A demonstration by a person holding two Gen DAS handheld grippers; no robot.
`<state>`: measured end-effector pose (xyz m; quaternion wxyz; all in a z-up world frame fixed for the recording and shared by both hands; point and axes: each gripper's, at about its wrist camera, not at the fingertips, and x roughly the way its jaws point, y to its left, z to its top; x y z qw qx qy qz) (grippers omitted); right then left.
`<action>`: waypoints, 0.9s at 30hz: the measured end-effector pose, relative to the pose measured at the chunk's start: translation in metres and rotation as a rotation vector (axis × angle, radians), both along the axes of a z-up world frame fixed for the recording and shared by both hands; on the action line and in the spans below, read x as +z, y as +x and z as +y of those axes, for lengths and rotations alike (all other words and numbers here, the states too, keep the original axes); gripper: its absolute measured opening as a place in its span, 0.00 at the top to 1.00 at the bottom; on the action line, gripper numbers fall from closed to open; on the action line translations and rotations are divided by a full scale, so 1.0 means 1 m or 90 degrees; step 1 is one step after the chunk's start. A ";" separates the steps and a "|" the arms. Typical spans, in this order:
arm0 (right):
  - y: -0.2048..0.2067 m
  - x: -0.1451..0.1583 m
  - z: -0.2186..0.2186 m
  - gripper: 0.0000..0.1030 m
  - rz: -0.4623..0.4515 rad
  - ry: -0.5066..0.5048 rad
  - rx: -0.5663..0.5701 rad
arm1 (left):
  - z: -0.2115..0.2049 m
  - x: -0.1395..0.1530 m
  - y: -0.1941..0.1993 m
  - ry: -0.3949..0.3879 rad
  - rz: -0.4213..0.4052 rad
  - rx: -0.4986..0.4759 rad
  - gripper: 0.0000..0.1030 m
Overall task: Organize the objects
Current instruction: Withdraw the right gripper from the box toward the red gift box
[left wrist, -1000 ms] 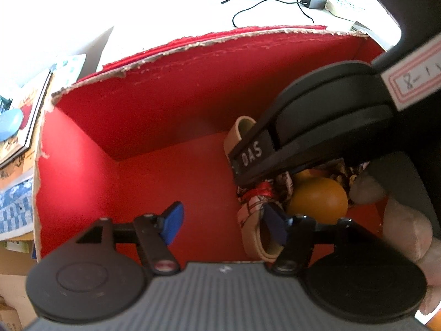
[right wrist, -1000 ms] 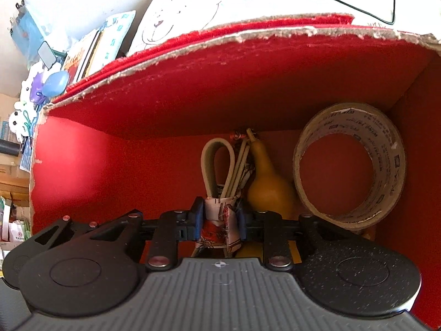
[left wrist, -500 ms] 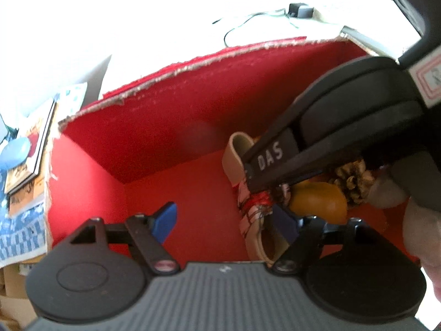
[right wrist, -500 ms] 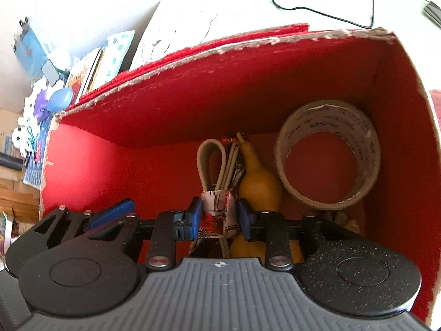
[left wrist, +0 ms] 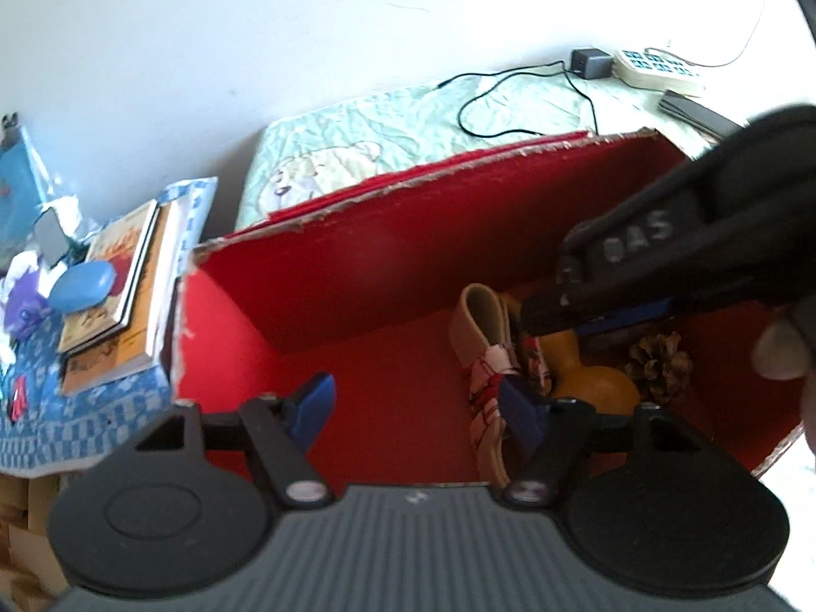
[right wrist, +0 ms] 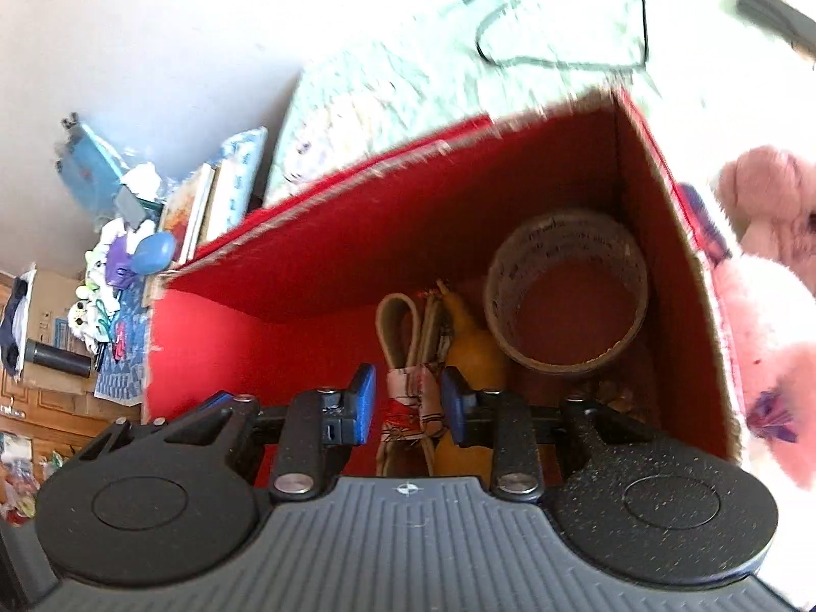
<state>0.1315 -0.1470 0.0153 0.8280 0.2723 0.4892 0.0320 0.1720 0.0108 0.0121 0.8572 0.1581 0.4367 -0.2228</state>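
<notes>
A red cardboard box stands open below both grippers. Inside lie a wrapped bundle with a tan loop, a yellow-brown gourd, a tape roll and a pine cone. My right gripper is open above the bundle, its blue pads apart on either side without touching it. It also shows in the left wrist view, at the right above the box. My left gripper is open and empty over the box's left half.
A pink plush toy sits right of the box. Books and a blue oval case lie on a checked cloth to the left. A black cable, charger and power strip lie on the pale quilt behind the box.
My right gripper has opened and let go of the wrapped bundle, which now lies in the box. Both grippers have risen and pulled back, so the box looks smaller.
</notes>
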 end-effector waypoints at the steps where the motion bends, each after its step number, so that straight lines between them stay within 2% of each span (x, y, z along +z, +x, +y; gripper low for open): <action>1: 0.000 0.003 0.002 0.70 -0.011 -0.004 0.003 | 0.000 0.003 -0.001 -0.001 -0.001 0.006 0.31; 10: -0.014 0.009 0.027 0.69 -0.073 -0.011 0.020 | 0.006 0.027 -0.030 0.002 -0.030 0.055 0.30; 17: -0.043 0.025 0.020 0.70 -0.114 -0.007 0.030 | 0.003 0.043 -0.055 0.012 -0.047 0.087 0.22; 27: -0.078 0.038 0.019 0.69 -0.161 0.007 0.063 | 0.008 0.058 -0.089 0.016 -0.069 0.143 0.20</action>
